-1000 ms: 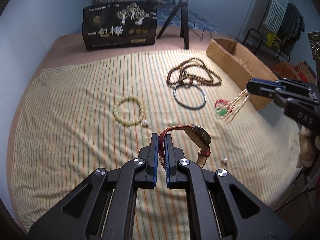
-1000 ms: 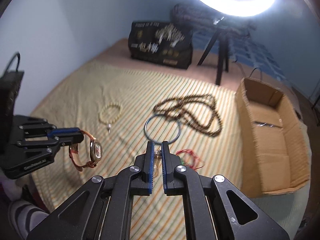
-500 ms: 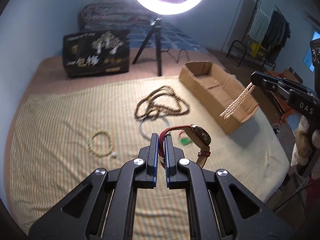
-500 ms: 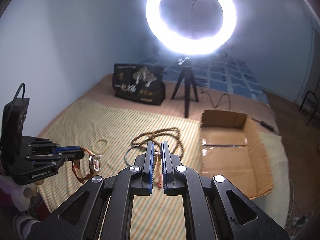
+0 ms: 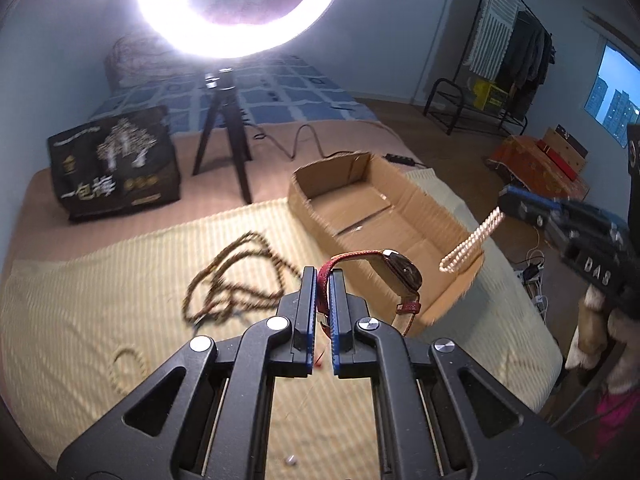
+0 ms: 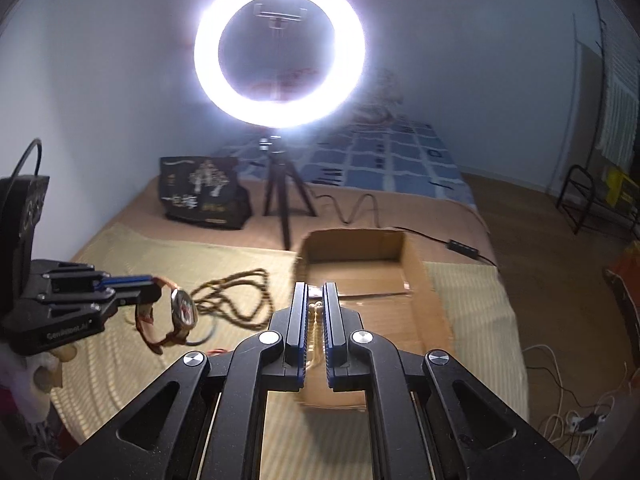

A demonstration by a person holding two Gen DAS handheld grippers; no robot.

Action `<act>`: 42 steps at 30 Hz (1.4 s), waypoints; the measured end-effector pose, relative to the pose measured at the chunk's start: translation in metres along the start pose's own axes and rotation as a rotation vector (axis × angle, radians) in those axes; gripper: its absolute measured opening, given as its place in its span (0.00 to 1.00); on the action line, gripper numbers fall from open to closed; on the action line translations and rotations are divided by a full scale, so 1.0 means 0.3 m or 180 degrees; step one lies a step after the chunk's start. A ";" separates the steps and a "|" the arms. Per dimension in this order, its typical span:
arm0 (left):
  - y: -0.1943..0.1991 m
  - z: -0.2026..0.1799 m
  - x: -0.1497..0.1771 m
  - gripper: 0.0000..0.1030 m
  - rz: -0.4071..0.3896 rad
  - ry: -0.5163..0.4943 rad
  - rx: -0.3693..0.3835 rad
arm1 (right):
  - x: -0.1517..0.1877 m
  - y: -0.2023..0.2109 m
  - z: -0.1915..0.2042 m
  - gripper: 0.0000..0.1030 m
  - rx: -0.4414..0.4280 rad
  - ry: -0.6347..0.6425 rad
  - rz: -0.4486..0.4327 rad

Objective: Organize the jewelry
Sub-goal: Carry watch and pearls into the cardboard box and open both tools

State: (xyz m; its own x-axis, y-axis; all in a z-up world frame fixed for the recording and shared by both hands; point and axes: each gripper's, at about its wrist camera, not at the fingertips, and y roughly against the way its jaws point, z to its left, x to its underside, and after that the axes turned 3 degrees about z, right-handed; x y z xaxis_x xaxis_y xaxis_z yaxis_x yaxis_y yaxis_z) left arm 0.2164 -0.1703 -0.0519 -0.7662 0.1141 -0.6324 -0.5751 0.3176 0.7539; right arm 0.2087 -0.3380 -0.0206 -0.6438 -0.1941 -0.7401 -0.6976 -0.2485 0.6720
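Note:
My left gripper is shut on the red strap of a wristwatch, whose brown face hangs to the right, in front of the near end of an open cardboard box. My right gripper is shut on a cream pearl bracelet. In the left wrist view the pearl bracelet dangles from the right gripper over the box's near right corner. In the right wrist view the left gripper holds the watch at the left, above the striped cloth.
A long brown bead necklace and a pale bead bracelet lie on the striped cloth. A ring light on a tripod and a black printed bag stand behind. A small pearl lies near the front edge.
Both grippers rose and swung right toward the cardboard box, carrying the watch and the pearl bracelet. The loose pieces on the cloth slid left and down in view.

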 end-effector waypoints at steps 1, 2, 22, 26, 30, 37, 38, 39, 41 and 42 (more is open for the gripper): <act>-0.020 -0.009 -0.017 0.03 0.0010 0.0005 0.0014 | 0.002 -0.005 -0.019 0.05 0.0016 -0.0021 0.0009; -0.043 -0.018 -0.037 0.03 0.0015 0.0012 0.0035 | 0.006 -0.017 -0.043 0.05 0.0042 -0.0052 0.0023; -0.399 -0.091 -0.106 0.04 0.0412 0.0133 0.0161 | 0.128 -0.230 -0.255 0.05 0.0133 -0.0296 0.0401; -0.420 -0.093 -0.105 0.04 0.0433 0.0142 0.0203 | 0.148 -0.253 -0.268 0.05 0.0131 -0.0340 0.0450; -0.434 -0.106 -0.101 0.07 0.0439 0.0112 0.0211 | 0.160 -0.267 -0.270 0.05 0.0148 -0.0346 0.0504; -0.428 -0.107 -0.105 0.33 0.0408 0.0110 0.0206 | 0.163 -0.264 -0.266 0.29 0.0260 -0.0366 0.0527; -0.425 -0.104 -0.107 0.33 0.0400 0.0114 0.0198 | 0.164 -0.261 -0.264 0.36 0.0267 -0.0368 0.0513; -0.418 -0.099 -0.108 0.33 0.0385 0.0120 0.0188 | 0.164 -0.257 -0.263 0.43 0.0276 -0.0366 0.0495; -0.406 -0.088 -0.112 0.33 0.0370 0.0128 0.0185 | 0.162 -0.251 -0.259 0.43 0.0284 -0.0368 0.0483; -0.398 -0.082 -0.114 0.33 0.0358 0.0132 0.0176 | 0.162 -0.250 -0.257 0.43 0.0281 -0.0372 0.0481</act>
State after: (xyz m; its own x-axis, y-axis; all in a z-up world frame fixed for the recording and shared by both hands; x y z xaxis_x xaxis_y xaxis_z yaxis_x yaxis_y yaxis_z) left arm 0.3042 -0.2353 -0.1160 -0.8368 0.1132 -0.5357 -0.4691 0.3565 0.8080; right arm 0.2540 -0.4020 -0.1089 -0.7718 -0.1101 -0.6263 -0.6118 -0.1398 0.7786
